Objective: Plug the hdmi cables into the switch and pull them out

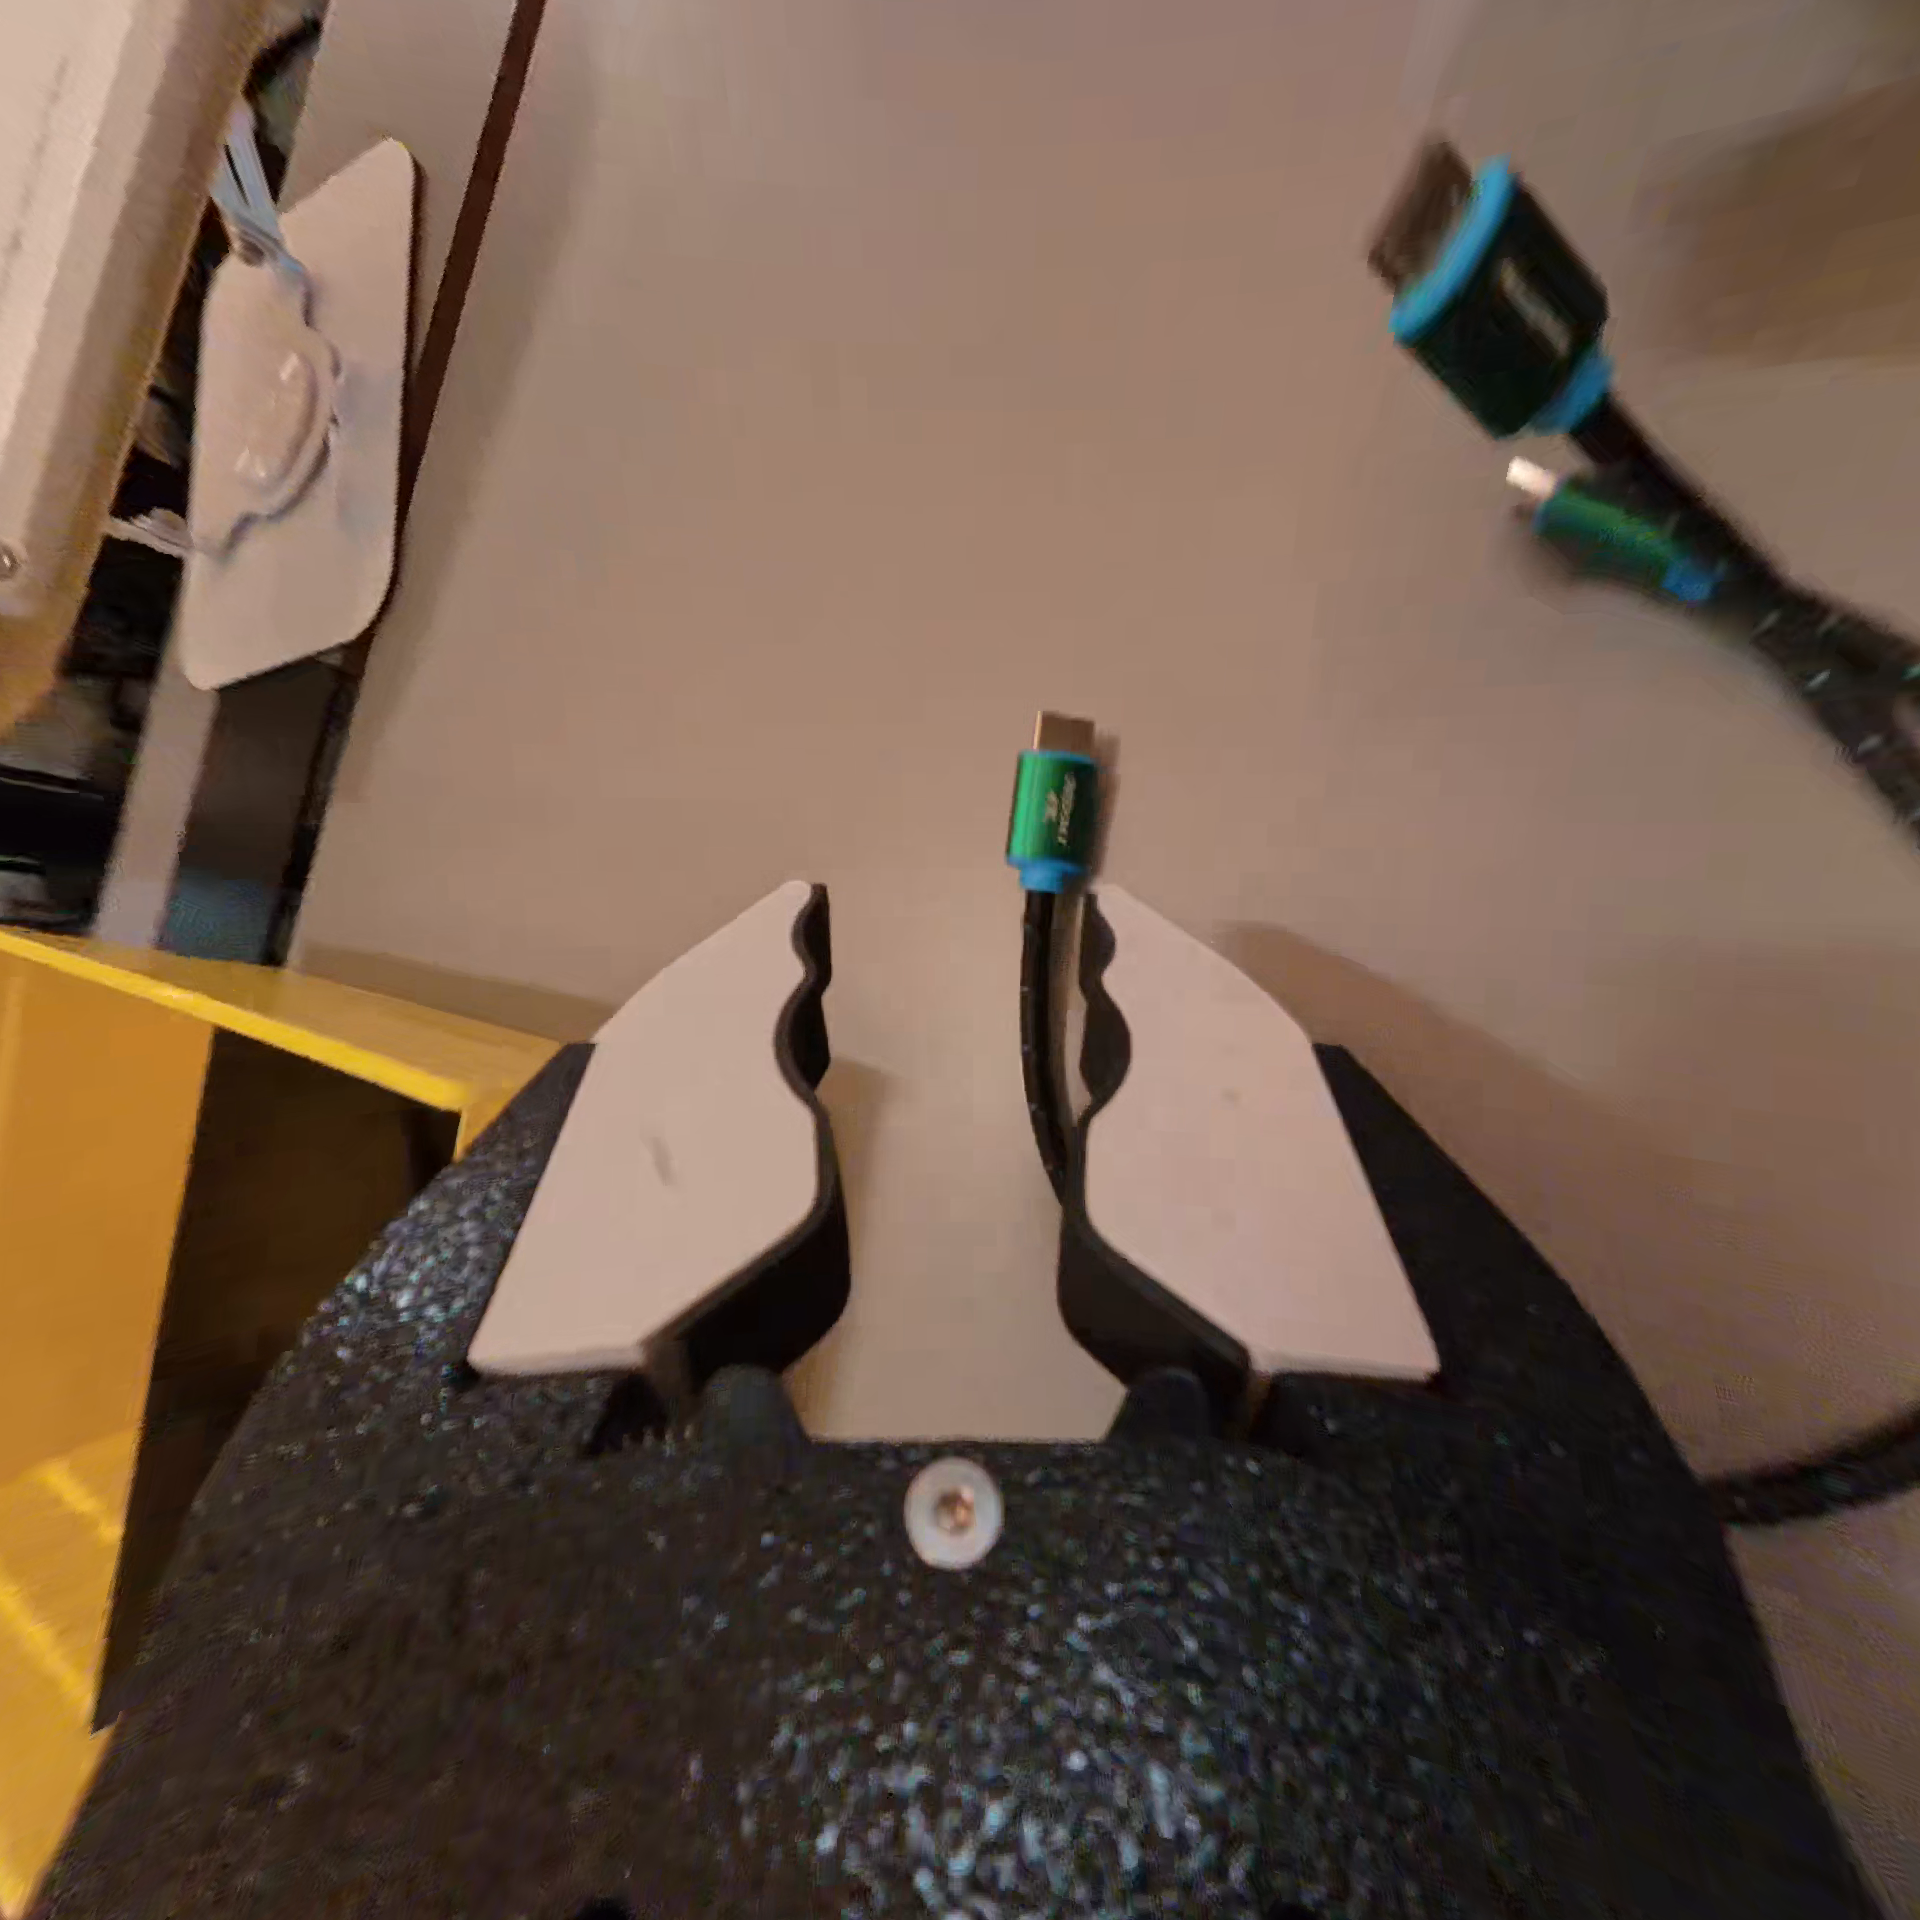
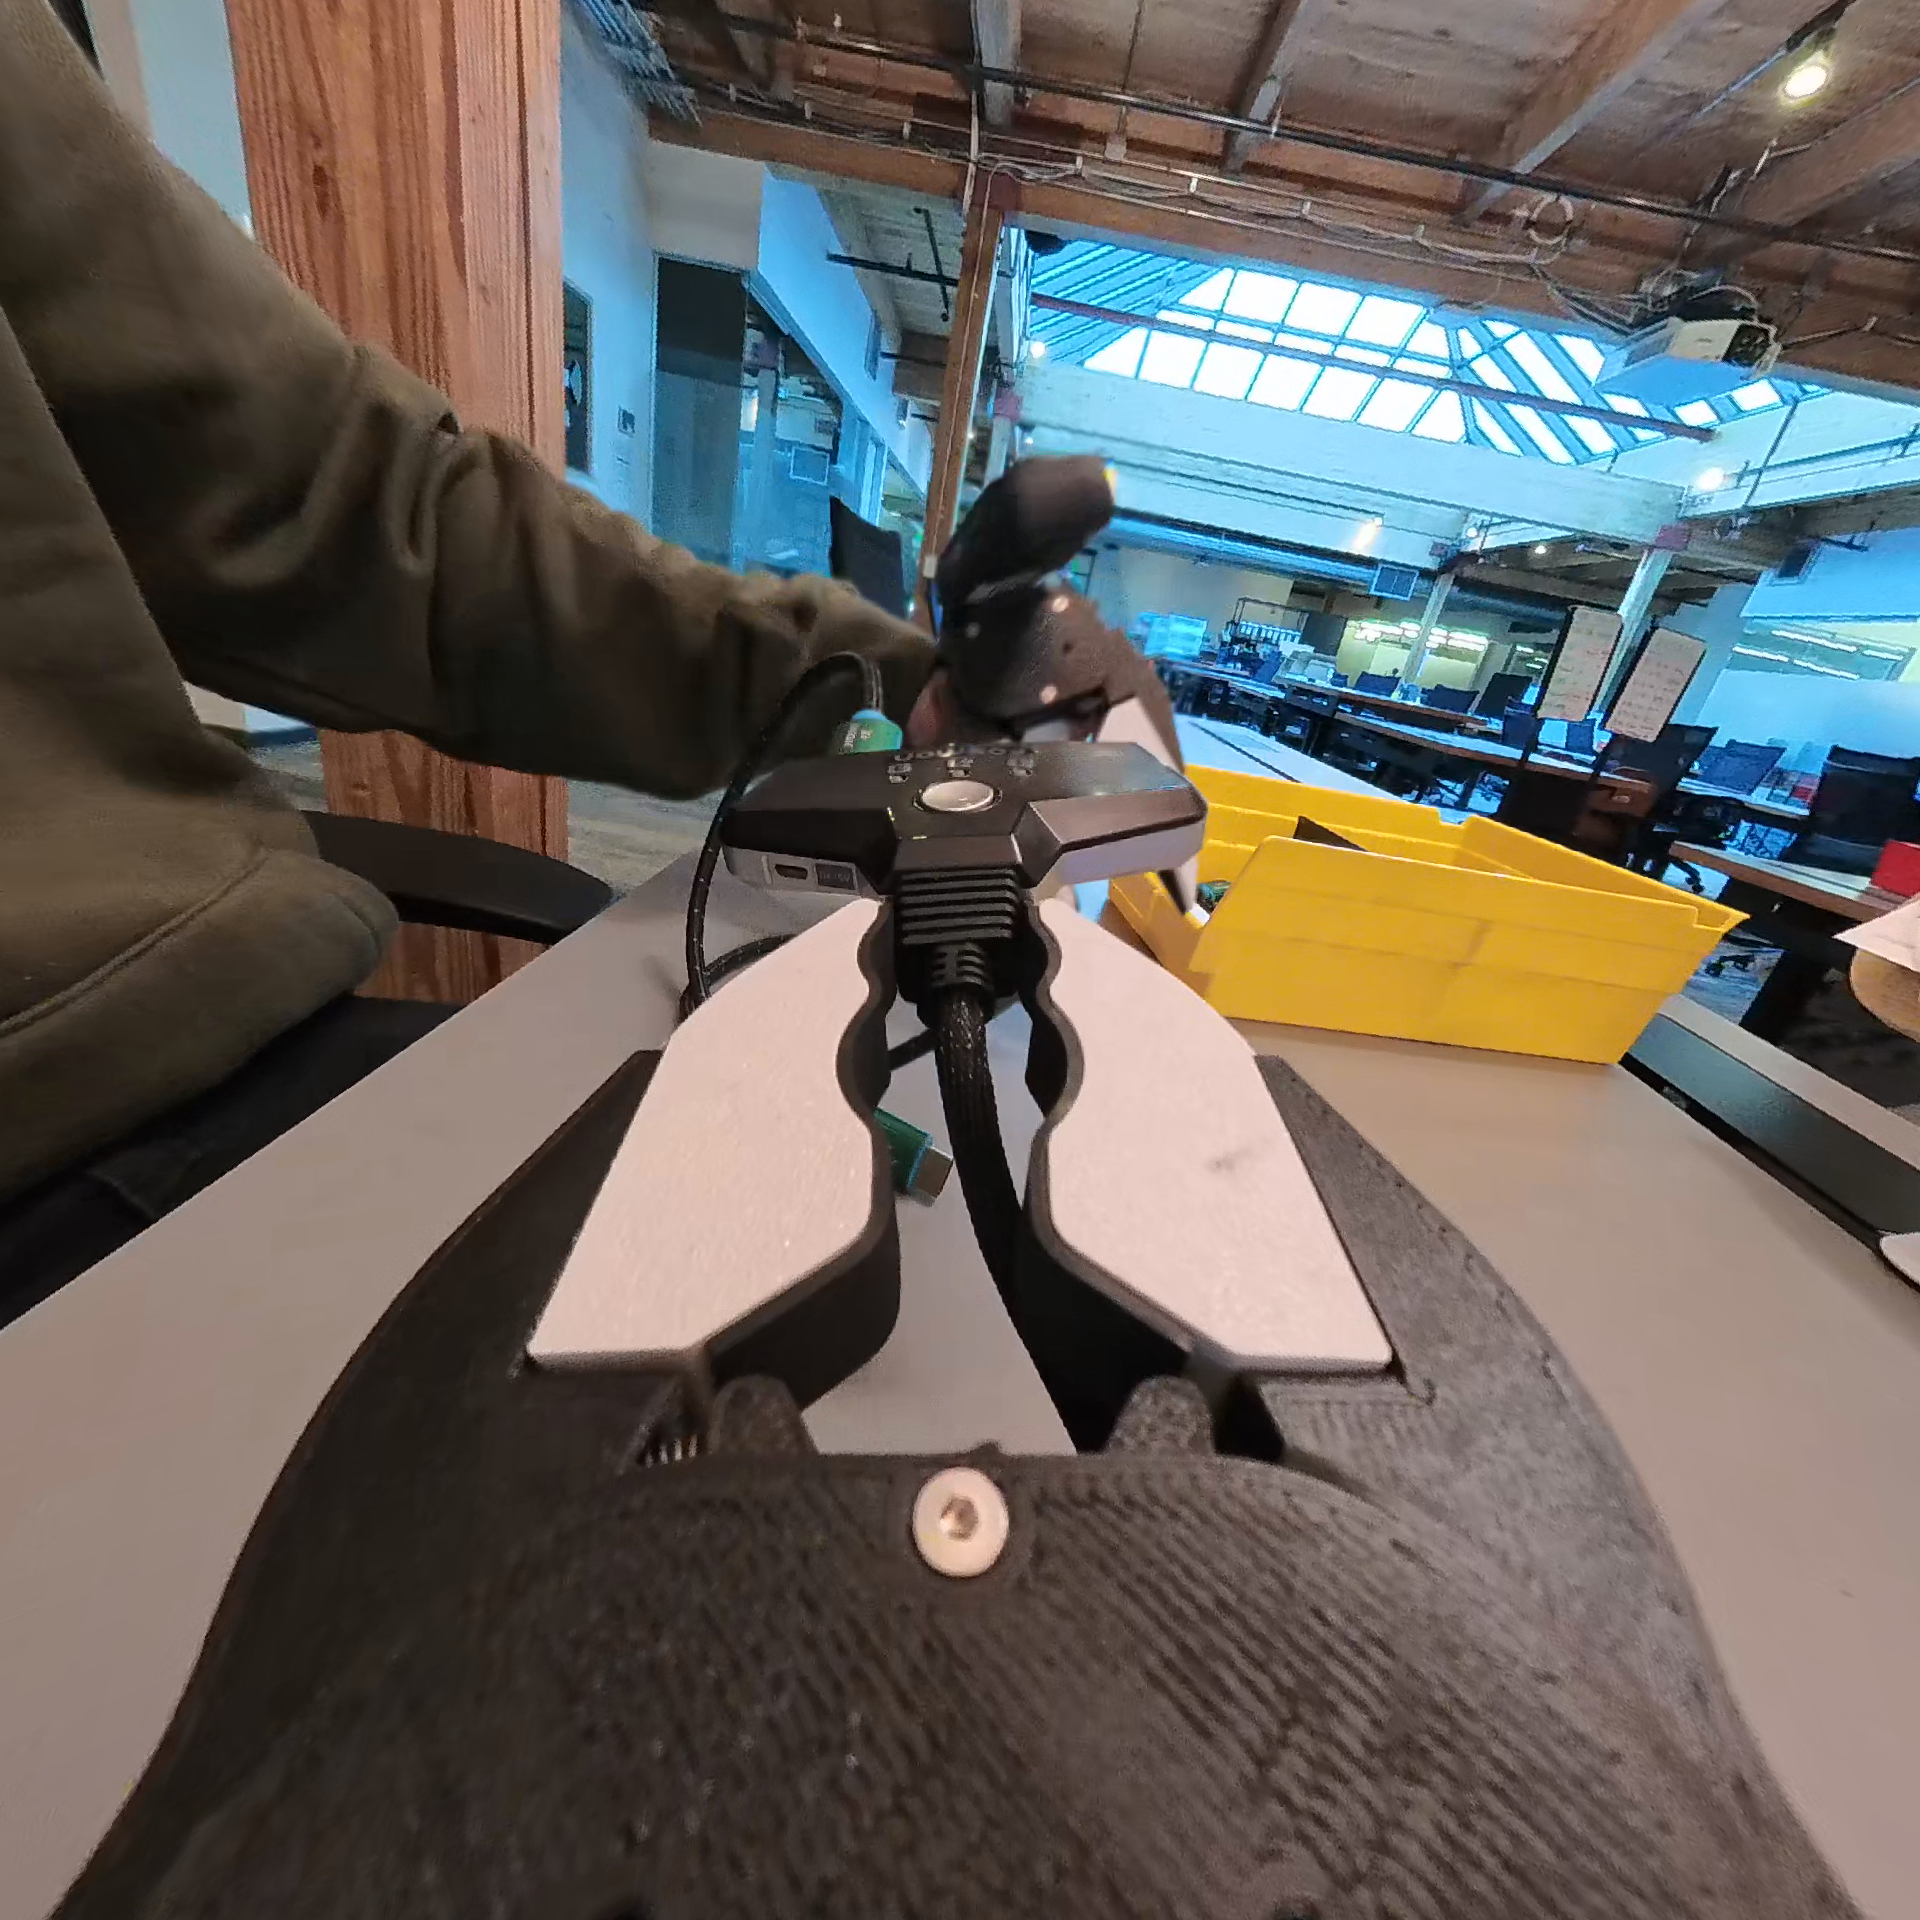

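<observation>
The black HDMI switch (image 2: 1081, 795) with a silver button lies on the grey table (image 2: 1507, 1299). My right gripper (image 2: 958, 914) is shut on its ribbed cable collar (image 2: 956, 904). My left gripper (image 1: 956, 904) is open over the table (image 1: 831, 520). A small green plug (image 1: 1051, 821) on a black braided cable lies just inside its right finger, ungripped. A larger HDMI plug (image 1: 1496, 301) with blue rings and a second small green plug (image 1: 1621, 540) are at upper right, blurred. In the right wrist view the left gripper (image 2: 1029, 613) is behind the switch.
A yellow bin (image 2: 1455, 935) stands right of the switch, and its rim shows in the left wrist view (image 1: 312, 1018). A person's olive sleeve (image 2: 416, 571) reaches in from the left past a wooden post (image 2: 416, 312). Another green plug (image 2: 914, 1153) lies under my right fingers.
</observation>
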### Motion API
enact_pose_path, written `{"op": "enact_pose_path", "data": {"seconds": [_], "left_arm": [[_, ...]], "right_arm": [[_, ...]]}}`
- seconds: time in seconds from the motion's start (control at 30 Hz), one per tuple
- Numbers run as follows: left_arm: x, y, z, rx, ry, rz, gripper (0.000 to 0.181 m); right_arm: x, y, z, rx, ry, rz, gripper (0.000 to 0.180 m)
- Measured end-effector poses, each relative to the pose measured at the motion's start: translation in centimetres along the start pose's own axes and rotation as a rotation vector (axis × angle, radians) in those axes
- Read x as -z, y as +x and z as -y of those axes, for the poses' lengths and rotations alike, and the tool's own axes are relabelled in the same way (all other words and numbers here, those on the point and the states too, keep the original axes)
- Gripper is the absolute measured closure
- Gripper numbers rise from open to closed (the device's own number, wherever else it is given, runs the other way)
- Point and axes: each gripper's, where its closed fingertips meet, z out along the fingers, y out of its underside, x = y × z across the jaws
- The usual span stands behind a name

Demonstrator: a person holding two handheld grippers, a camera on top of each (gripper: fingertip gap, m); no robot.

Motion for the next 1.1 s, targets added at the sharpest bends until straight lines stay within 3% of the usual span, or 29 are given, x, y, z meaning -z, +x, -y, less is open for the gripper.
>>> {"op": "enact_pose_path", "data": {"seconds": [0.37, 0.43, 0.5, 0.57, 1.0, 1.1], "left_arm": [[-4.3, 2.3, -0.9, -0.139, -0.089, 0.046, 0.134], [-4.6, 2.1, -0.7, -0.139, -0.079, 0.067, 0.14], [-4.8, 1.8, -1.0, -0.129, -0.087, 0.101, 0.143], [-5.1, 1.5, -1.5, -0.113, -0.087, 0.146, 0.161], [-5.2, 1.1, -1.7, 0.041, -0.06, 0.188, 0.162], [-4.9, 0.9, -1.9, 0.15, -0.058, 0.127, 0.162]], "right_arm": [[-0.1, -0.3, -0.1, 0.009, -0.008, 0.012, 0.157], [-0.1, -0.2, -0.1, 0.008, -0.008, 0.012, 0.157], [-0.1, -0.3, -0.1, 0.008, -0.009, 0.015, 0.157], [-0.1, -0.3, -0.1, 0.007, -0.01, 0.014, 0.157], [-0.2, -0.3, -0.2, 0.009, -0.014, 0.021, 0.157], [-0.2, -0.4, -0.2, 0.01, -0.014, 0.021, 0.157]]}}
